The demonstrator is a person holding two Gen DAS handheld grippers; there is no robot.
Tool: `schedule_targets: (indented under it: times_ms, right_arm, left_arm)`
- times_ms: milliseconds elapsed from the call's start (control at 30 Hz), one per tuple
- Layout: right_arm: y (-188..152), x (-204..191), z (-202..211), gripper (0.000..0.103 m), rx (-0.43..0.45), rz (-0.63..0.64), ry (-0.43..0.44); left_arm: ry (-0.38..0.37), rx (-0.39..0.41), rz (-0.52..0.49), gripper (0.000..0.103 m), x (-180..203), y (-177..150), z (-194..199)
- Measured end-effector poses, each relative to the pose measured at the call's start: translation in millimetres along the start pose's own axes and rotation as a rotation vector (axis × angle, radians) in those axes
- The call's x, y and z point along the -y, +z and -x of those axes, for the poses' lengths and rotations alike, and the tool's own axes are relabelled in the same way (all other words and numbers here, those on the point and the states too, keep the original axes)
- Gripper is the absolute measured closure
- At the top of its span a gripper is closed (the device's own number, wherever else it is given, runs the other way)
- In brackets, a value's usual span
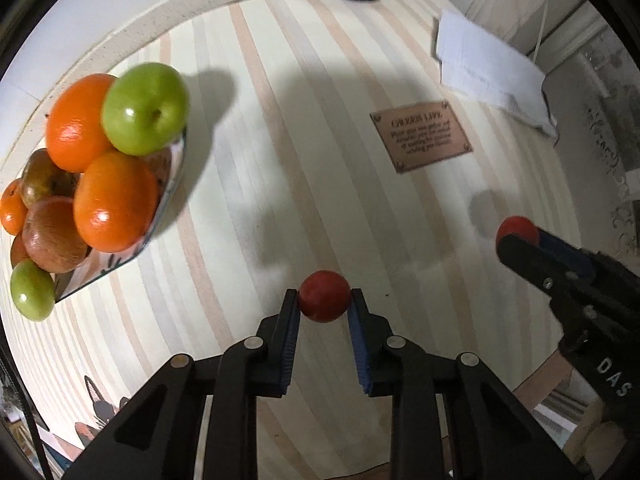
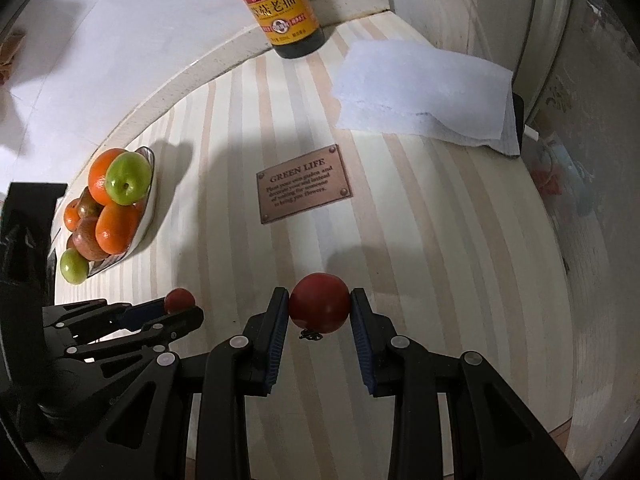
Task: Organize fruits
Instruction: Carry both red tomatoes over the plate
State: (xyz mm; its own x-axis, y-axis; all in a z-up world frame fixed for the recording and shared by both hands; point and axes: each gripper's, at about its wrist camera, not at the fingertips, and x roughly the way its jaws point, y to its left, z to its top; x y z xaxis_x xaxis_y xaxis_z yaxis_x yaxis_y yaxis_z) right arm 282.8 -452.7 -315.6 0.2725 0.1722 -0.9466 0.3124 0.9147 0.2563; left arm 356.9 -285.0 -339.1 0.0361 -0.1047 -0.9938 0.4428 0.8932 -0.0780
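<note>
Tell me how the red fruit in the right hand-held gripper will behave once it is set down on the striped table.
The red fruit looks round and smooth, so it would probably roll on the flat striped table. The right hand-held gripper touches it only at two sides, so it may slip if tilted. Its glossy skin suggests it could bruise under a hard squeeze.

2 red fruits (image 1: pixel 324 296) (image 2: pixel 319 303), 3 oranges (image 1: pixel 78 122), 2 green apples (image 1: pixel 146 108), 1 bottle (image 2: pixel 280 4), 1 cloth (image 2: pixel 424 92), 1 plaque (image 2: pixel 304 183).
</note>
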Motion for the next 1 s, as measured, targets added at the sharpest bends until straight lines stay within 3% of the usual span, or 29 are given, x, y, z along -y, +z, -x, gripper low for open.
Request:
schedule_targets:
  times_ms: [167,367,533,767,1000]
  right_arm:
    - [3,-15,12,0.069,0.023,0.033,0.022]
    - [7,-46,23,0.069,0.044,0.088,0.07]
    - [7,-86,24,0.069,0.045,0.15,0.114]
    - [8,-158,11,0.069,0.03,0.182,0.243]
    - [-2,-227,-29,0.069,0.001,0.161,0.326]
  left_arm:
    - [-0.031,0.059,0.058,0.081,-26,-5,30]
    - [-0.047,0.129,0.162,0.081,-59,-36,71]
    - [-0.059,0.188,0.273,0.081,-117,-48,111]
    - [-0.046,0.223,0.374,0.081,-199,-49,129]
    - [-0.052,0.18,0.408,0.081,-254,-32,115]
